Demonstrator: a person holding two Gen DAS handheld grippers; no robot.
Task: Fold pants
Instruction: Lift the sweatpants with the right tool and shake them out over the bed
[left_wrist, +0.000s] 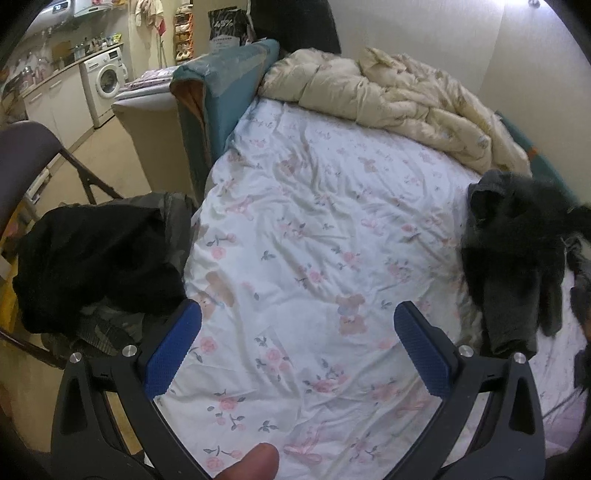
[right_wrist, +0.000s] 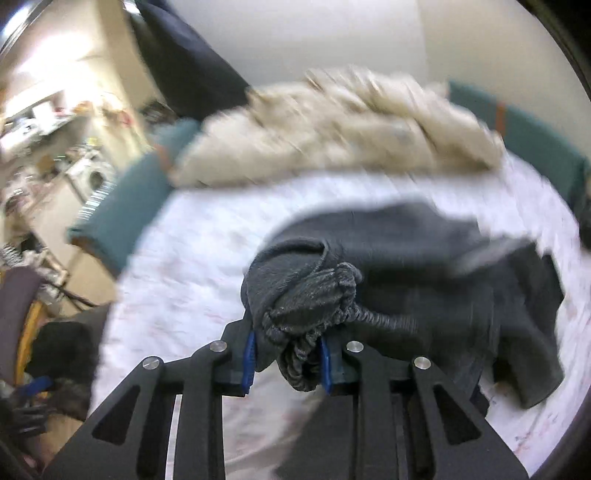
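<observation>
Right gripper (right_wrist: 286, 363): blue pads pressed in on a bunched, gathered waistband of the dark grey pants (right_wrist: 424, 280). The rest of the garment trails ahead and to its right, draped over the floral bedsheet (right_wrist: 192, 266); this view is blurred. Beyond the pants, a cream duvet (right_wrist: 332, 125) is heaped at the bed's far end.

Left gripper (left_wrist: 297, 325): jaws spread wide, nothing between them, hanging over bare sheet. Pants lie well off to its right. Dark clothes (left_wrist: 96, 258) are piled on a chair to its left.
</observation>
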